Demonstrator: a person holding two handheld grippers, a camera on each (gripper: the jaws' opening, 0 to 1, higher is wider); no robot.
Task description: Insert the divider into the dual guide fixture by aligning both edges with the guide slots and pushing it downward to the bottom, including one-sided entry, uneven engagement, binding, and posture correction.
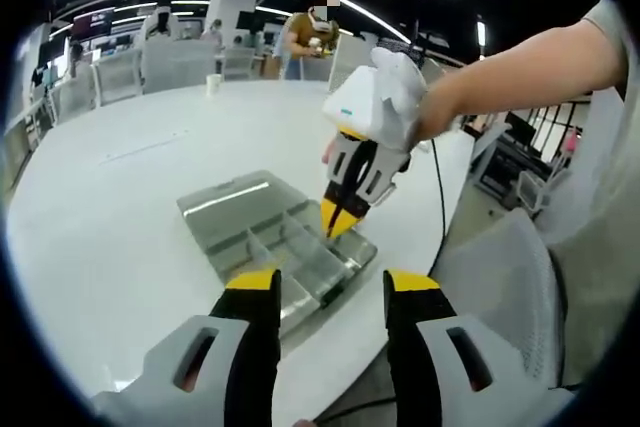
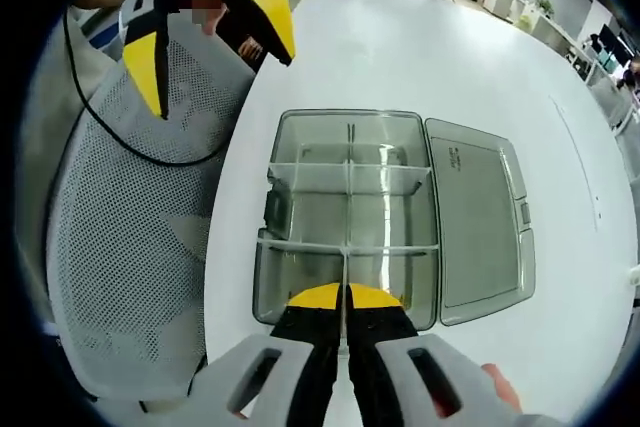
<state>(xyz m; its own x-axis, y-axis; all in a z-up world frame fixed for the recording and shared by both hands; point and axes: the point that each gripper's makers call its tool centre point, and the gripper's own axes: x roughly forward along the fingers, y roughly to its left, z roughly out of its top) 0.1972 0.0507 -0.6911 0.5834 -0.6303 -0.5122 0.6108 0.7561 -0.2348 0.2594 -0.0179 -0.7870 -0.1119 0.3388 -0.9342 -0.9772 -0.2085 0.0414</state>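
Observation:
A clear plastic compartment box (image 2: 350,114) lies on the white table with its hinged lid (image 2: 480,227) folded open to one side. Cross dividers stand in it. My right gripper (image 2: 346,297) is shut on a thin clear divider (image 2: 346,269), held upright over the near compartment, in line with the box's middle partition. From the left gripper view, the right gripper (image 1: 338,219) points down into the box (image 1: 352,265), a white-gloved hand holding it. My left gripper (image 1: 330,285) stands open and holds nothing, back from the box. It hangs at the table edge (image 2: 210,47), jaws apart.
A grey mesh chair (image 2: 130,237) stands against the table edge beside the box, with a black cable (image 2: 150,152) draped over it. The white table (image 1: 130,177) stretches far beyond the box. A person (image 1: 300,37) and more chairs are at the back.

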